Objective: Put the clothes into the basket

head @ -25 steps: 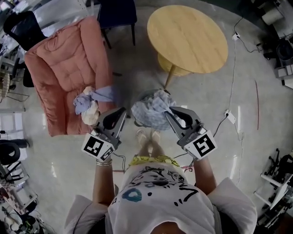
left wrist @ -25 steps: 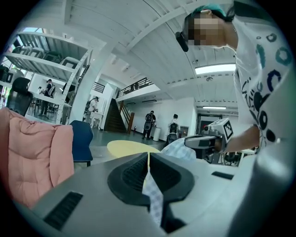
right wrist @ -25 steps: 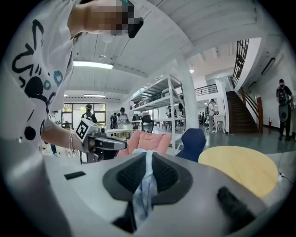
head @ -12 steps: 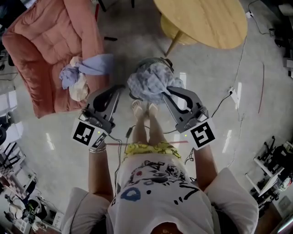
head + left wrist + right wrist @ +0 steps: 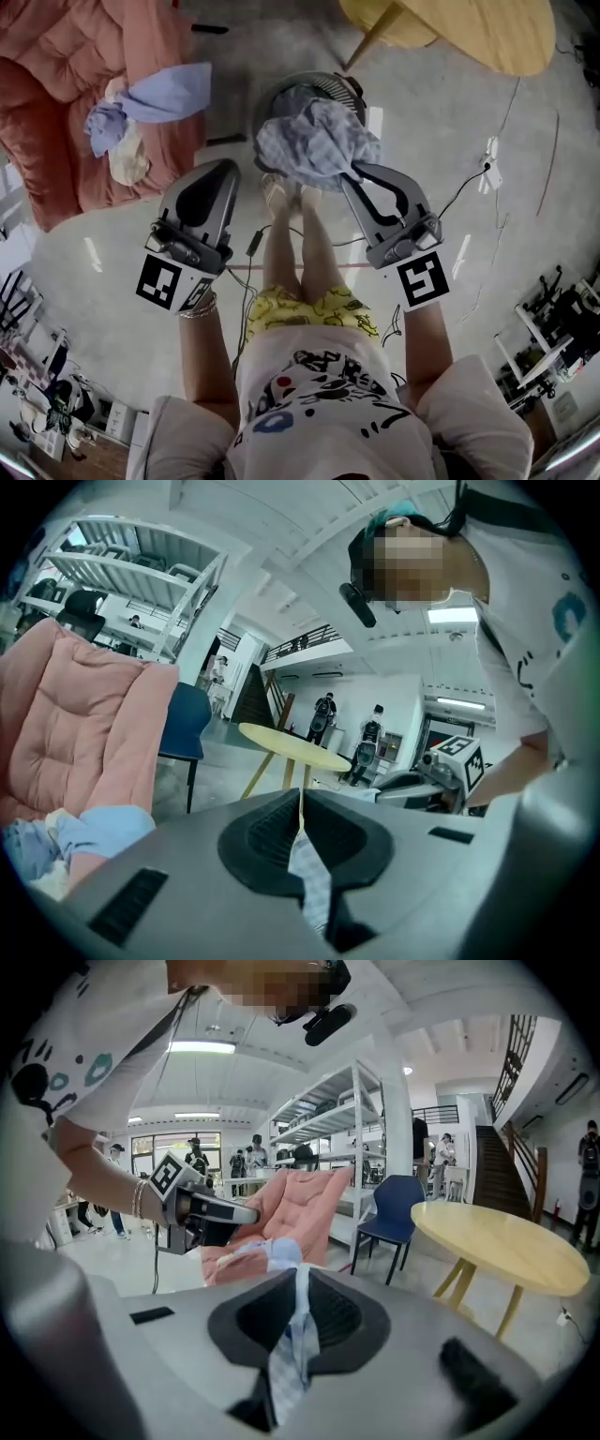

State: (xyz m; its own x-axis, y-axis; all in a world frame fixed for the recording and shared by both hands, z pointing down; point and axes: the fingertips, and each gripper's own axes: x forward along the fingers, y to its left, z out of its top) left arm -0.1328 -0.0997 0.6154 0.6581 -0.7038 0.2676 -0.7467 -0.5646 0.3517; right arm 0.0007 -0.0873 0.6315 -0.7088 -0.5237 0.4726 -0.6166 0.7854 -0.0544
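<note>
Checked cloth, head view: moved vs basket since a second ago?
Yes. The checked cloth has shifted toward the near rim; the far rim of the basket now shows beyond it.

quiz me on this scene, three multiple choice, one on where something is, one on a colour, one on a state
1. Where is the checked cloth?
A on the table
B over the basket
C flat on the floor

2. What colour is the cushioned chair?
A green
B black
C pink

3. How is the right gripper?
A shut on the cloth
B open and empty
C shut on a cable

Answers:
1 B, the head view shows it bunched above the basket's rim.
2 C, its padding is pink in every view.
3 A, its own view shows cloth pinched between the jaws.
</note>
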